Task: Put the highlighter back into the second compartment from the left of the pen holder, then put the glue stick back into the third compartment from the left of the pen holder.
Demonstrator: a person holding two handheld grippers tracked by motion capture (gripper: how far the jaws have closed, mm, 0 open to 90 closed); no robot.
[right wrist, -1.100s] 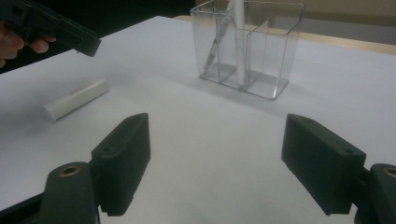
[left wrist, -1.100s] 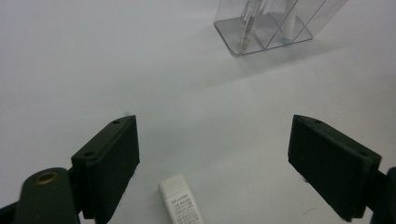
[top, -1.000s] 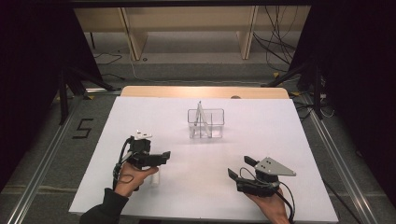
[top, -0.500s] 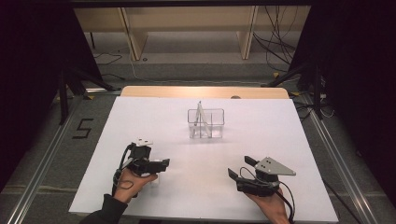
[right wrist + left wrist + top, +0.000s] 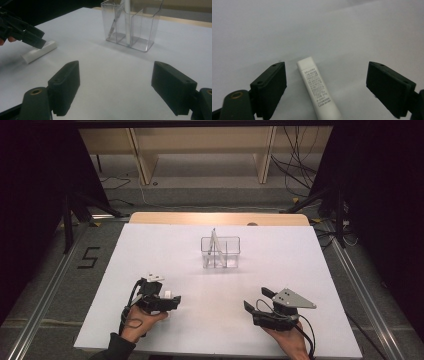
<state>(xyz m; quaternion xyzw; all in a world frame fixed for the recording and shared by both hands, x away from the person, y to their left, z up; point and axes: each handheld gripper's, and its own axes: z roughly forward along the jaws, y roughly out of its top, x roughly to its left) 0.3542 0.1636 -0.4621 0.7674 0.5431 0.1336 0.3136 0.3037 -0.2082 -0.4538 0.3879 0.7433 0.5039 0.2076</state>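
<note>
Left gripper (image 5: 325, 85) jaws wide apart, straddling white tube (image 5: 318, 93) lying flat on the table (image 5: 300, 270), no contact, right gripper (image 5: 116, 87) wide open, empty, clear holder (image 5: 131, 25) beyond

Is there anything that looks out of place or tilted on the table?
Nothing looks damaged or spilled. The white tube lies flat on the table, apart from the clear organizer, between the open jaws of the left gripper. One stick leans inside the organizer.

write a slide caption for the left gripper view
Open left gripper poised over a white printed stick lying flat on the white table, ready to close.
</note>
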